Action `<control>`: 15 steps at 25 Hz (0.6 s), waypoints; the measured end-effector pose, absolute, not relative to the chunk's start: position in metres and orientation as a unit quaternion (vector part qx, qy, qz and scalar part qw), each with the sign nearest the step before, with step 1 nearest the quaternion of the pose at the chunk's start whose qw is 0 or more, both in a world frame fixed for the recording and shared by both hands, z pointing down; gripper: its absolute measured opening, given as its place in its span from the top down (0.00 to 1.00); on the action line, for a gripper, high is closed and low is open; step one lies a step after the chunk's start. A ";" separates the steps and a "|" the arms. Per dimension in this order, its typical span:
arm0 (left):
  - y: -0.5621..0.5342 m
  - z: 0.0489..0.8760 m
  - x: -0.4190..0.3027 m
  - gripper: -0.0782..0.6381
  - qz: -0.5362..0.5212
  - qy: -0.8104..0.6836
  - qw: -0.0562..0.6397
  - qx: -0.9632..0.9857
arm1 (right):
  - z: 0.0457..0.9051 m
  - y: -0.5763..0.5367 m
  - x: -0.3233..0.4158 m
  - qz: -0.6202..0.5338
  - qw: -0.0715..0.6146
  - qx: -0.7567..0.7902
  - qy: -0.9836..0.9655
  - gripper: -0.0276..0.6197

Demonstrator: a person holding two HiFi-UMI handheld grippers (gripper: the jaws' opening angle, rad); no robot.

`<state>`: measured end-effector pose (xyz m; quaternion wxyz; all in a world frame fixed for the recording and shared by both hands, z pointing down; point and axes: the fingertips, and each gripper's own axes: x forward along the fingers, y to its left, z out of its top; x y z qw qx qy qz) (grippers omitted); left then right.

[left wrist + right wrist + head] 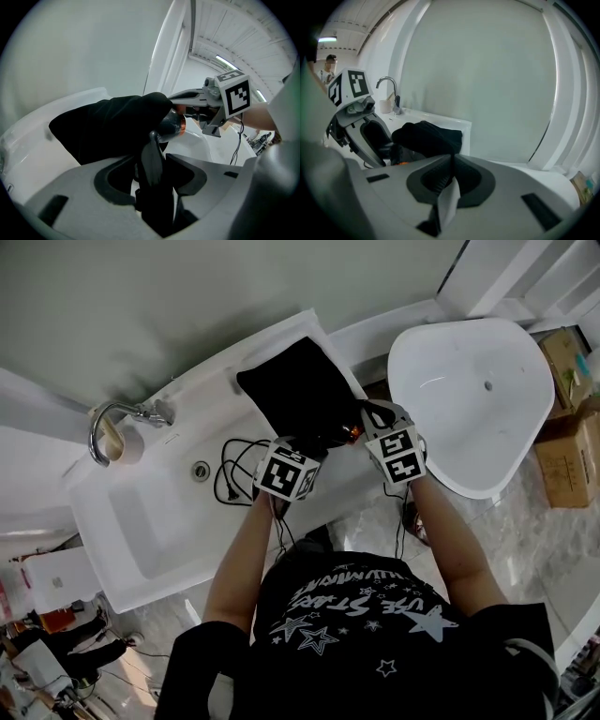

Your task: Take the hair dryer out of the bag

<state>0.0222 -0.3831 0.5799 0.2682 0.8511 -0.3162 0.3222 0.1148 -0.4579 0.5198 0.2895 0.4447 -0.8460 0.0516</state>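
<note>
While right tongs (451,159) pinch the bag (305,390), left tongs (153,159) clamp the hair dryer (171,125).

open sink basin (141,521), cord (230,472) beside bag (300,390)

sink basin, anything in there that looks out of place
Yes: a black cord lies looped in the sink basin beside the drain, an odd spot for an electrical lead.
</note>
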 end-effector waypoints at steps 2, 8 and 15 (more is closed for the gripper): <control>-0.375 0.578 0.027 0.59 0.324 -0.309 0.264 0.854 | 0.518 -0.456 0.118 0.056 0.288 0.443 -0.847 0.92; -0.352 0.574 0.033 0.59 0.332 -0.284 0.259 0.862 | 0.516 -0.449 0.121 0.057 0.288 0.440 -0.849 0.92; -0.317 0.572 0.041 0.59 0.342 -0.239 0.252 0.873 | 0.519 -0.439 0.121 0.055 0.298 0.428 -0.852 0.91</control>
